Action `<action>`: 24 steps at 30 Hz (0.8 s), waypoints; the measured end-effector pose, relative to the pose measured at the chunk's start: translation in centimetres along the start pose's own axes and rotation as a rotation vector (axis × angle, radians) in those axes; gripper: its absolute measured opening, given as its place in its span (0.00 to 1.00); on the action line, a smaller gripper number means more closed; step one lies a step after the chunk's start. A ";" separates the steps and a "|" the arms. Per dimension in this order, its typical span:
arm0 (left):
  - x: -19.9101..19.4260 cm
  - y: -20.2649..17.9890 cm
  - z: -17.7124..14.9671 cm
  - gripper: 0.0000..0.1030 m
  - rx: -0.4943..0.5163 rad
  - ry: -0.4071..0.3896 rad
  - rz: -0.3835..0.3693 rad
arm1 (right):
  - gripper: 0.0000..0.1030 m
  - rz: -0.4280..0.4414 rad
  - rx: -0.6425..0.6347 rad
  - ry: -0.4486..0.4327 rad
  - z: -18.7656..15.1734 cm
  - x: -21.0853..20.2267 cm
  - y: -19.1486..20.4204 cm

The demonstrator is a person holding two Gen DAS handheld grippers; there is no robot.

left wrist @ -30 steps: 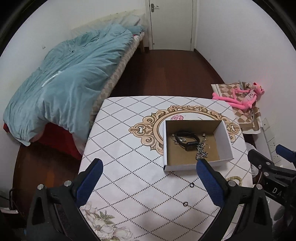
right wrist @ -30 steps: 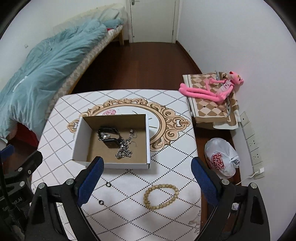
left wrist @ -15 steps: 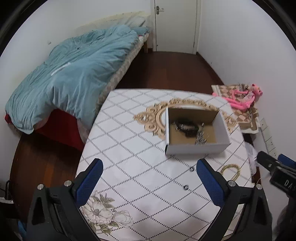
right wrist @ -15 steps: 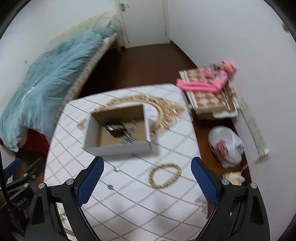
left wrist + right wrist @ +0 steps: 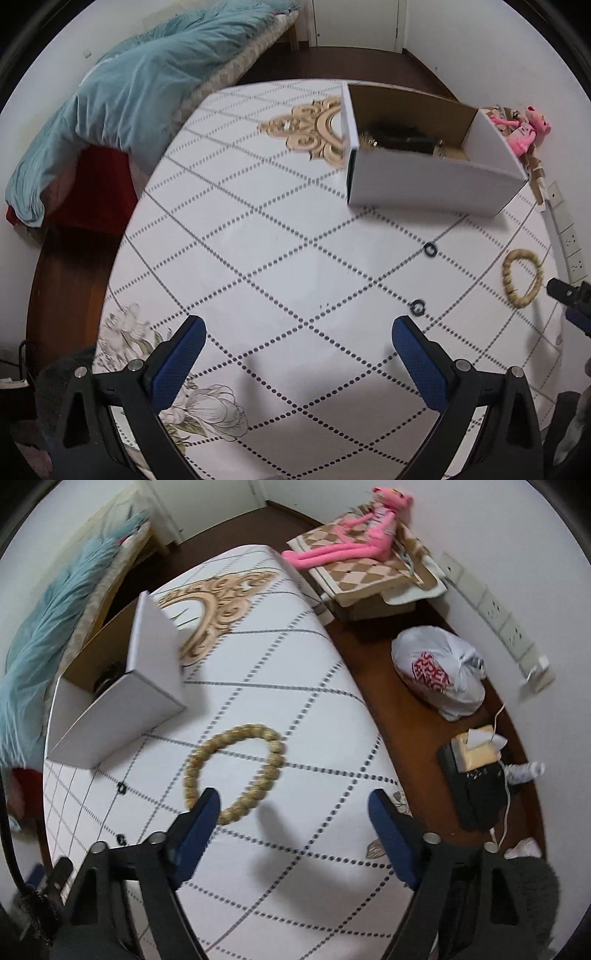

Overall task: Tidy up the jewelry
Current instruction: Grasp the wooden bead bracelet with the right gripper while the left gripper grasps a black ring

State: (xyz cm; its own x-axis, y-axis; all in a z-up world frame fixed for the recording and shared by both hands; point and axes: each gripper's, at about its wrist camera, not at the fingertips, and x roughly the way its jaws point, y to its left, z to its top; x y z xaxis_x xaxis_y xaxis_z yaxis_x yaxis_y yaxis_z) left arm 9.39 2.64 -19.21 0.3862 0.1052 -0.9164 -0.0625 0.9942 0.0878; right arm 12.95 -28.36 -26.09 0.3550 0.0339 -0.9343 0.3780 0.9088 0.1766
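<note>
A white cardboard box with a brown inside holds a black watch and chains on the patterned table. A tan bead bracelet lies on the table just ahead of my right gripper, which is open and empty; it also shows in the left wrist view. Two small black rings lie near the box. My left gripper is open and empty, low over the table. The box also shows in the right wrist view.
A bed with a teal duvet stands left of the table. On the floor to the right lie a pink plush toy, a white plastic bag, a tissue box and a wall power strip.
Both grippers have dropped low toward the table. The right one has moved close to the bead bracelet and tilted left. The left one now sits nearer the two black rings.
</note>
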 end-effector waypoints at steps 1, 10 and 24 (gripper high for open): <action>0.3 0.0 -0.2 1.00 -0.001 0.003 -0.001 | 0.76 0.002 -0.003 -0.011 0.0 0.1 0.0; 2.0 -1.0 -0.6 1.00 0.024 0.039 -0.042 | 0.48 -0.134 -0.166 -0.056 1.0 2.5 3.9; 3.3 -6.8 -0.1 0.59 0.141 0.024 -0.147 | 0.09 -0.076 -0.213 -0.038 -2.7 0.8 3.8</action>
State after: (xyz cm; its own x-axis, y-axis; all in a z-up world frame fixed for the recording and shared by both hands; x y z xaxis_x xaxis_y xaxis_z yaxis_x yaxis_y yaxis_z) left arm 10.97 -3.76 -22.88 0.3596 -0.0399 -0.9323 0.1230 0.9924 0.0050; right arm 12.37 -23.79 -27.04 0.3657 -0.0501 -0.9294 0.2171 0.9756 0.0328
